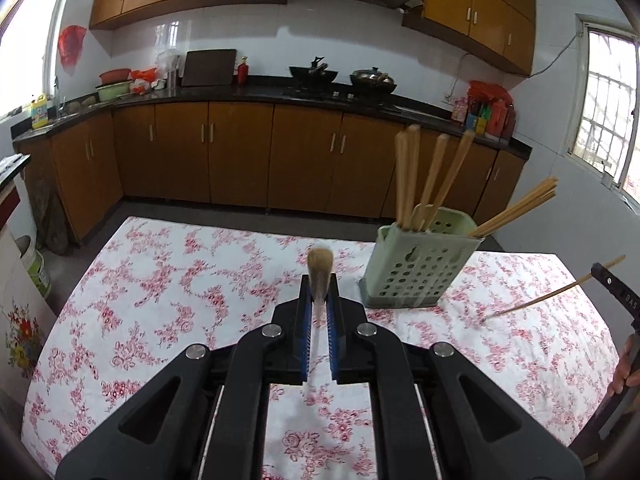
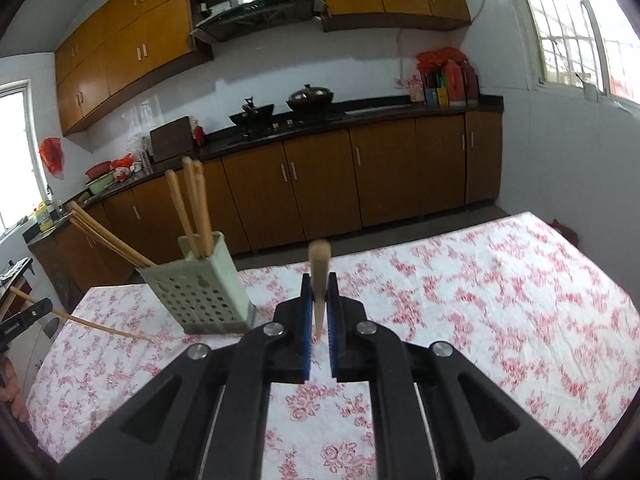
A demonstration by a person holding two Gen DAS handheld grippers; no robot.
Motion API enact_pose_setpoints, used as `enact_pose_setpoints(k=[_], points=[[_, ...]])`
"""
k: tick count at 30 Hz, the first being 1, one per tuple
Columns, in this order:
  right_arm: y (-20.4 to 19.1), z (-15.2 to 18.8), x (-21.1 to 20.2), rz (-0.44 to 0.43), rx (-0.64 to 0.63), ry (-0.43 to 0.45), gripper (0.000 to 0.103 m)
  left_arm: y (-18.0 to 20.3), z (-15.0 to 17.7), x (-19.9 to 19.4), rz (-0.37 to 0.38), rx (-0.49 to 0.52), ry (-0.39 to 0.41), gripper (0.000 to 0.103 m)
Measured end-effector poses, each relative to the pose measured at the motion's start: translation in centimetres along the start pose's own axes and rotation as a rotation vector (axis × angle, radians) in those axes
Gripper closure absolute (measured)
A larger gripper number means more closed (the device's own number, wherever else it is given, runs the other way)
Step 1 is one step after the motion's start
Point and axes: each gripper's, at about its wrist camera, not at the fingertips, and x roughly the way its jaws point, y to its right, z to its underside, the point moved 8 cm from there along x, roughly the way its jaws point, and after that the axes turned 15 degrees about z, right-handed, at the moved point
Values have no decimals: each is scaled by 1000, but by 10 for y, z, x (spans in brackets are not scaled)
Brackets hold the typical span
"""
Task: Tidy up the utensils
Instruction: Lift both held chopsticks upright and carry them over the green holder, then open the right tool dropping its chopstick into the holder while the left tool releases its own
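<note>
1. Left wrist view: our left tongs (image 1: 319, 304) are closed on one wooden chopstick (image 1: 320, 276), its blunt end sticking up past the tips, clear of the bench (image 1: 160, 280). The green perforated holder (image 1: 416, 268) stands on the floral cloth, ahead and to the right, already carrying several upright chopsticks and a bundle leaning out to its right. At the right edge the other tongs (image 1: 612, 284) show with a thin stick (image 1: 536, 300) slanting towards the cloth.

2. Right wrist view: our right tongs (image 2: 319, 304) are likewise closed on a single chopstick (image 2: 319, 280), raised above the bench (image 2: 480, 280). The holder (image 2: 200, 292) sits ahead-left, apart from both tongs.

3. Progress, as we judge it: most sticks are stowed; the two in hand remain to be dropped in. No loose utensils show on the cloth.

4. Room: kitchen with brown cabinets, dark counter with woks on a hob, range hood, barred windows, white tiled wall.
</note>
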Motion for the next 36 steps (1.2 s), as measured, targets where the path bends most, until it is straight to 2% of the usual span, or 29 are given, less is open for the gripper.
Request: enact_pose_setpoints(k=[4,11,15,20,24,28,36], points=[[-13,-28,-19,-61,-22,37,95,24,-21,-12,52,36,32,96],[-43,-76,-59,-224,-4,91,95,75,-59,-30,161,81,98,96],[-57,-101,-76,-270,11,151,95,100,-81,-31,191,103,139,96],[-75,-125,-80,-243,17,243,95,119,-112,-27,187,120,216,96],[-87,-136,-68,-217,26,286,95,118,-127,-15,153,120,252,96],[-98,-140,-46,-202,41,295,95,109,-127,7,118,111,229,96],[-121,-125,11,-192,37,220,95,88,-112,42,105,73,160,96]])
